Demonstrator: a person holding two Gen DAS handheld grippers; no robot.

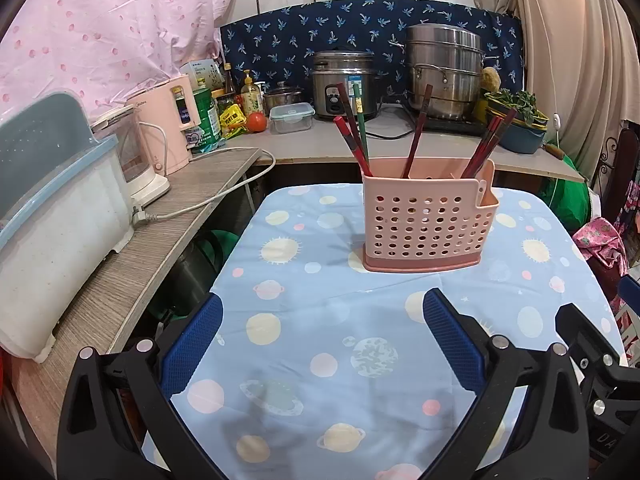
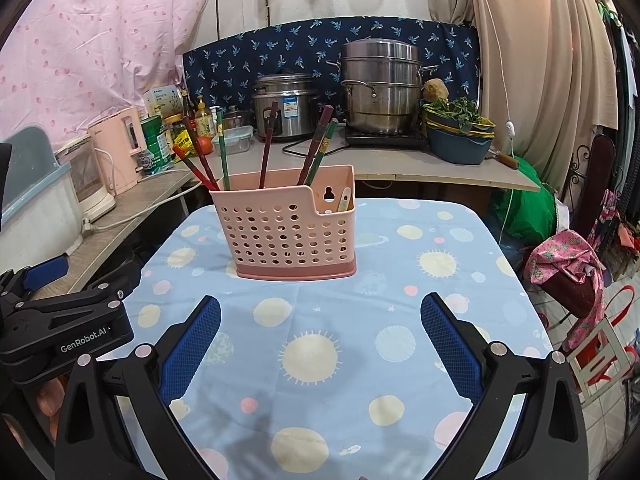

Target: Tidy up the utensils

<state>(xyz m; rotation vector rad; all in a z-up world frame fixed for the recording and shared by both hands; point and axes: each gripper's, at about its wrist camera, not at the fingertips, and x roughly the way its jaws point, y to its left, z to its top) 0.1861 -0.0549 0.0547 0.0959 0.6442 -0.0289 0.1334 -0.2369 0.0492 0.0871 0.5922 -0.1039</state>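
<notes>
Left wrist view: we hold the left gripper [image 1: 320, 344] with jaws spread wide, empty, above the tablecloth [image 1: 320, 360]. The pink utensil caddy [image 1: 428, 224] stands ahead at the table's far side — chopsticks [image 1: 354, 128] upright inside.

Right wrist view: right gripper [image 2: 320, 344] likewise released and empty. A pale utensil [image 2: 344, 200] sits in the caddy's side pocket (type unclear). No loose utensils visible; we judge sorting essentially done.

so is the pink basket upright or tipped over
Upright: the pink basket stands flat on its base on the tablecloth, with chopsticks sticking up out of it.
</notes>
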